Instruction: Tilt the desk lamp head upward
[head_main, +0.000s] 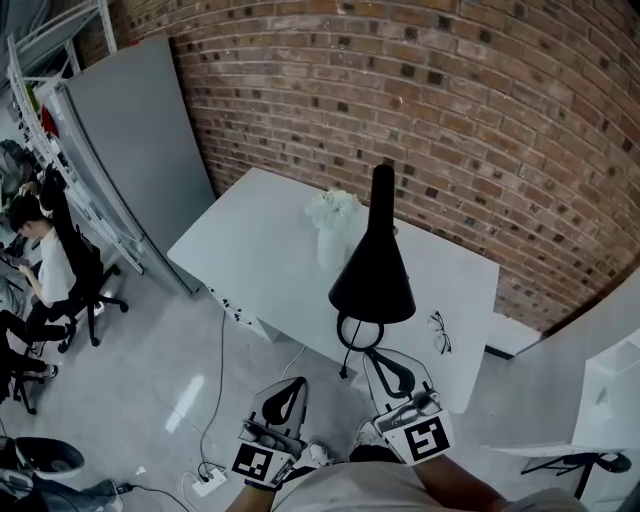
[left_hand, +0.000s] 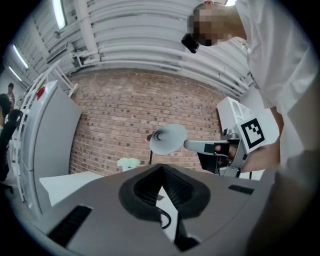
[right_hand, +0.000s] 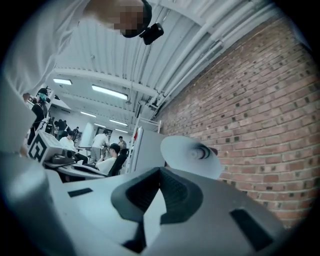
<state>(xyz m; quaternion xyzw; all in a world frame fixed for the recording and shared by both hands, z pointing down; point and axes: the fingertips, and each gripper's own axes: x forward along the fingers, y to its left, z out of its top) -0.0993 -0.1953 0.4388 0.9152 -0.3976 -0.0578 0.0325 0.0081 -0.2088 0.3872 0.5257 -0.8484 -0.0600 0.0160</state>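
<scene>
Hovering nr lamp head (head_main: 372, 272), L tool (head_main: 296, 384), R tool (head_main: 375, 356) seem closed.

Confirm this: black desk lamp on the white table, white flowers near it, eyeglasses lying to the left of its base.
Wrong side: the eyeglasses lie right of the base of the desk lamp, per the head view. The rest holds.

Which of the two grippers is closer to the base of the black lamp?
The right gripper: its tips lie beside the lamp's ring base; the left gripper is farther away.
</scene>
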